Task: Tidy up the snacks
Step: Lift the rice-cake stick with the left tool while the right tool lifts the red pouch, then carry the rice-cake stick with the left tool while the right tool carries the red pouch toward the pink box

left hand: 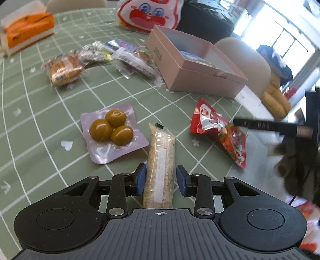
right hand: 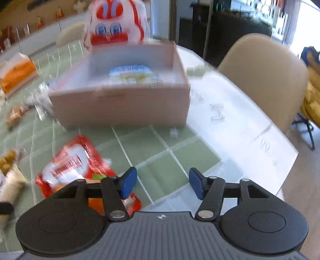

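Observation:
My left gripper (left hand: 161, 179) is shut on a long clear packet of pale grains (left hand: 160, 152), its blue pads against both sides. A purple pack of three olive-brown balls (left hand: 112, 130) lies just to the packet's left. To the right lies a red snack packet (left hand: 218, 132), with a blurred black part of the other gripper above it. The open pink box (left hand: 200, 80) holds a blue-and-white packet (left hand: 192, 57). My right gripper (right hand: 163, 184) is open over bare green cloth with nothing between its pads. The red packet (right hand: 68, 166) lies under its left finger, and the pink box (right hand: 120, 108) stands ahead.
Several small snack packs (left hand: 100, 60) lie left of the box. An orange tissue box (left hand: 28, 28) and a rabbit-face bag (left hand: 150, 14) stand at the far side. A beige chair (right hand: 266, 80) stands past the table's white right edge (right hand: 240, 124).

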### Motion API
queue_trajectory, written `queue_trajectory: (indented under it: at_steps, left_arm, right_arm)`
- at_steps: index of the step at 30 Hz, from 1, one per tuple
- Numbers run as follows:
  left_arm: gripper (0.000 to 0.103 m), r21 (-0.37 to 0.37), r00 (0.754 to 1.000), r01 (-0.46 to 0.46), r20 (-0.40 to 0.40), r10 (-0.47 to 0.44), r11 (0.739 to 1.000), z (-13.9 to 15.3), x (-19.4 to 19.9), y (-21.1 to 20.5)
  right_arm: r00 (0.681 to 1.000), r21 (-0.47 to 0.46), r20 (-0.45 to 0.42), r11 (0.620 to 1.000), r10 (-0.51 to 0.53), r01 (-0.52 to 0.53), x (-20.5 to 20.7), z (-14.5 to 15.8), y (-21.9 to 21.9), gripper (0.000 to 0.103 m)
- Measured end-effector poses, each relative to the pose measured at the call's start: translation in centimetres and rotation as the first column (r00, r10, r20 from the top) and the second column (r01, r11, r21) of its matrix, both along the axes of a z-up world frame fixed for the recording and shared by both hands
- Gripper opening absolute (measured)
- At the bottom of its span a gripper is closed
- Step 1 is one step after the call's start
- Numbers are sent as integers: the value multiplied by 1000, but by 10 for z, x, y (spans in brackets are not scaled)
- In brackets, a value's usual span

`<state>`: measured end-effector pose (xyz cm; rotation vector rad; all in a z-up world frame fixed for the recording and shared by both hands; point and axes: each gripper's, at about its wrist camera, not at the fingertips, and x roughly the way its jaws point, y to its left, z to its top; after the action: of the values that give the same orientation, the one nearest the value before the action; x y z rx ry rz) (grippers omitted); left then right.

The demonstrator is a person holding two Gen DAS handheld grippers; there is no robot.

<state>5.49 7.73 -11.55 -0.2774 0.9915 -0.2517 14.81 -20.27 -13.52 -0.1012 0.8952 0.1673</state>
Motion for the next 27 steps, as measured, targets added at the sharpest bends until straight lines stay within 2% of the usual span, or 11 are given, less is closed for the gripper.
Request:
queue_trajectory:
  at_steps: [4,7,8,10,12,17,20,22,24,25,27]
  left_arm:
    - [32,-55,999,-35,-17,34,998,-2,-1,7]
    - [32,-46,1000,-30,-7,30,998,-2,-2,5]
    - [32,-37,1000,-29,-3,28,999,-2,-2,3]
    - [32,-18,1000,-23,4,23,1000,-1,-3,0]
    - [33,1,1000,-16,13,16,1000,-1,-4,-3]
    - [33,25,1000,-20,20,19,999,0,-7,-7]
    - [33,30,1000,-13,23,13,999,0,-7,-7]
    - [33,29,1000,-11,25,10,1000,-1,-7,-6]
    - [33,24,1000,-11,29,11,1000,-1,-8,-6]
    - [33,21,999,-11,31,10,1000,-1,-9,-5]
    - [33,14,999,-11,37,10,1000,-2,-10,-4]
  right_arm:
    - [990,10,-41,991,137,-137,-21,7,12,59]
    - [985,94,-24,981,171,-168,-33,21,13,60]
    - [982,123,-3,975,187,-185,-36,27,15,63]
    - [972,144,41,962,230,-233,-43,36,26,80]
    - [956,94,58,951,289,-293,-46,36,44,80]
    - [909,-79,32,907,416,-413,-38,18,86,80]
    - [904,-105,-7,899,427,-426,-23,2,94,83]
    - [918,-92,10,914,397,-394,-16,-2,92,87]
    - [933,-27,-15,933,360,-360,-8,-4,84,88]
    - [943,23,-36,944,330,-329,-4,-6,78,92]
    - [951,62,-28,950,309,-307,-5,-6,72,95]
